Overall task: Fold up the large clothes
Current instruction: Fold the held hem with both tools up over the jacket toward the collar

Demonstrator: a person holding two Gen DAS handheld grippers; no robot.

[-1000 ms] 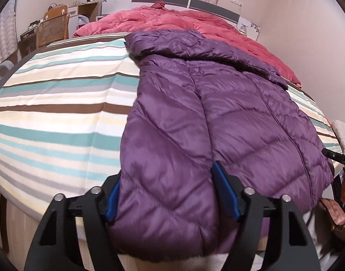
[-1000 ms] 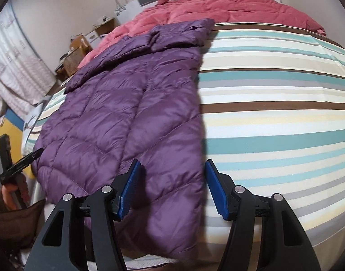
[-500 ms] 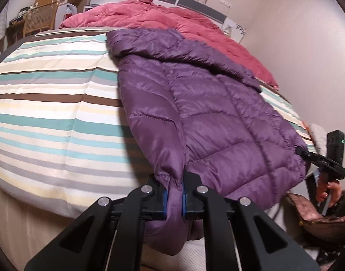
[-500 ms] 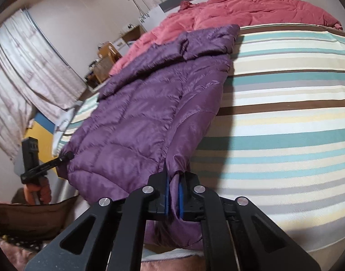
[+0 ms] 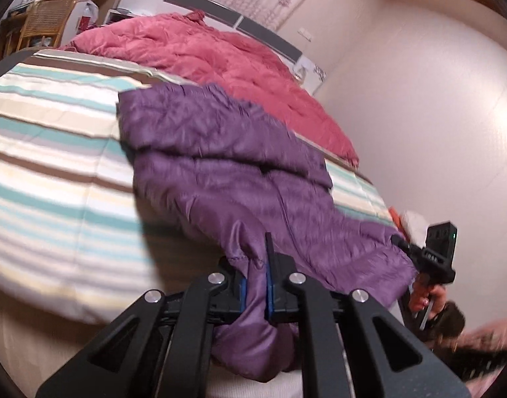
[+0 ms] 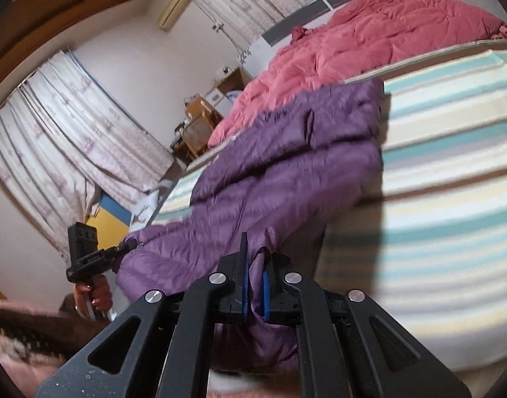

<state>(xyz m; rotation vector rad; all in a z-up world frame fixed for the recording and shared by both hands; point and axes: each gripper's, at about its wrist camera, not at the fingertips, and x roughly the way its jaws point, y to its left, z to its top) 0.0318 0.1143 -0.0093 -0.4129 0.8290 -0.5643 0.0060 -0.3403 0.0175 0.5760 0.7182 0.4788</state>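
Purple quilted puffer jacket (image 5: 220,172) lies lengthwise on the bed's striped cover (image 5: 47,172), its near hem lifted off the mattress. In the left wrist view, the left hand-held gripper (image 5: 255,285) is clamped on a bunch of that hem, blue pads pressing the fabric from both sides, a fold hanging below. At the right edge the other black hand-held gripper (image 5: 432,255) pinches the far hem corner. A rumpled pink duvet (image 5: 220,53) lies beyond.

In the right wrist view, the right hand-held gripper (image 6: 255,288) is likewise closed on hem fabric of the jacket (image 6: 286,165), the cloth rising from the bed cover (image 6: 452,199). The left one (image 6: 91,255) holds the opposite corner, gripped by a hand (image 6: 94,293).
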